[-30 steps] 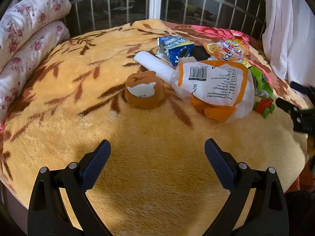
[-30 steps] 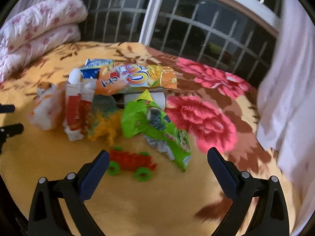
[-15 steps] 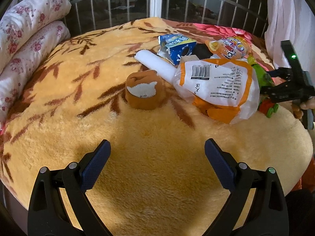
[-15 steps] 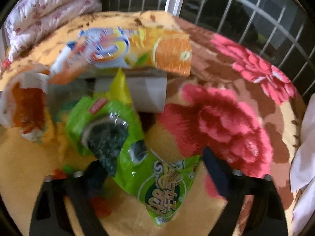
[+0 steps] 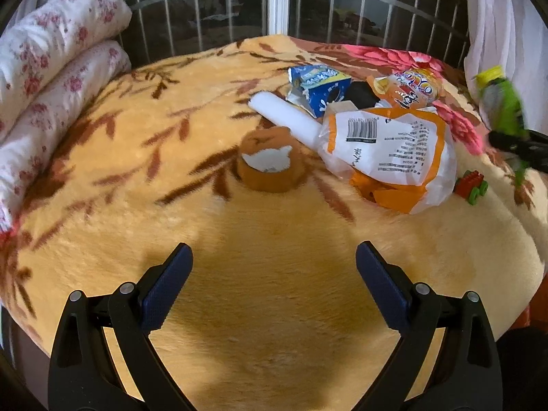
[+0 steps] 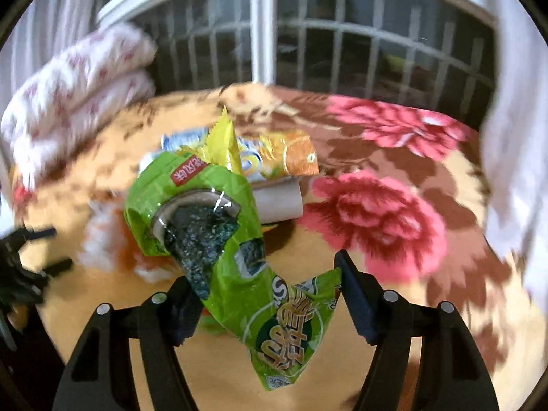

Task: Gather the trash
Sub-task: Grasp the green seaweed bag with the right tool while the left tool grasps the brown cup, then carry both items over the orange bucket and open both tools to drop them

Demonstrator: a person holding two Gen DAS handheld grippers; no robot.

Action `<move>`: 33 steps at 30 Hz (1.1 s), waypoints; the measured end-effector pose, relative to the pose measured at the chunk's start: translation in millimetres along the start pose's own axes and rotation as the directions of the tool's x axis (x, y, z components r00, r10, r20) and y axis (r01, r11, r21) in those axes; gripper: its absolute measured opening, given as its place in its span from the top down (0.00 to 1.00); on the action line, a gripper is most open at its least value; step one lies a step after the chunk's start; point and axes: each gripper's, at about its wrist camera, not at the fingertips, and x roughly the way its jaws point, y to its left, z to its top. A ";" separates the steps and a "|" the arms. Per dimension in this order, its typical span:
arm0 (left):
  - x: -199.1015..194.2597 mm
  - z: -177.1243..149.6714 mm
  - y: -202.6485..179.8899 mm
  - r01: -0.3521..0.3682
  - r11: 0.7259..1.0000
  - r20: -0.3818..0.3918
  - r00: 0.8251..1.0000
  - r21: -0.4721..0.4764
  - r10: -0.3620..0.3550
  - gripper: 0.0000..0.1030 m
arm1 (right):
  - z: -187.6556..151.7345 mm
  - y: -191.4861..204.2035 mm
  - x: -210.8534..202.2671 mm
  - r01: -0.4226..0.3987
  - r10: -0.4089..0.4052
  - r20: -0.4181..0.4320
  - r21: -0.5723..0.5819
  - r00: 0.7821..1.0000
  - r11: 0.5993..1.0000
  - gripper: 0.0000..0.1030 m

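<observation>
My right gripper (image 6: 263, 274) has a crumpled green snack bag (image 6: 239, 274) between its jaws, which are closing on it; the bag hangs off the blanket. The left wrist view shows that green bag (image 5: 503, 102) raised at the far right, above the right gripper (image 5: 520, 147). On the bed lie a white-and-orange bag (image 5: 387, 144), a blue carton (image 5: 322, 85), an orange drink pouch (image 5: 411, 85) and a white roll (image 5: 284, 116). My left gripper (image 5: 274, 250) is open over bare blanket, short of the pile.
A brown plush piece (image 5: 270, 164) and a red-and-green toy car (image 5: 471, 185) sit by the pile. A folded floral quilt (image 5: 51, 85) lies at the left, a barred window (image 5: 274, 0) behind, a white curtain (image 5: 507, 17) at the right.
My right gripper went in onto the green snack bag, narrowed its jaws around it and raised it off the blanket. The left gripper stayed where it was, open.
</observation>
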 end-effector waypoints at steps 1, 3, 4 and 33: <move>-1.6 2.0 2.5 -0.009 1.000 0.009 1.000 0.018 0.009 0.09 | -6.6 12.0 -16.0 0.011 -0.012 0.028 0.046 1.000 0.999 0.33; -0.3 6.7 5.1 -0.013 0.999 0.008 1.000 0.047 0.013 0.09 | -16.0 27.1 -32.1 0.016 -0.022 0.064 0.094 0.998 0.995 0.32; 3.2 12.3 5.9 -0.013 0.997 0.005 1.000 0.080 0.013 0.09 | -24.0 37.9 -40.7 0.009 -0.019 0.088 0.122 0.996 0.993 0.32; 43.0 56.1 10.4 0.029 0.999 0.000 1.000 0.019 -0.029 0.71 | -65.1 84.1 -27.4 0.047 -0.063 0.178 0.092 0.982 0.995 0.30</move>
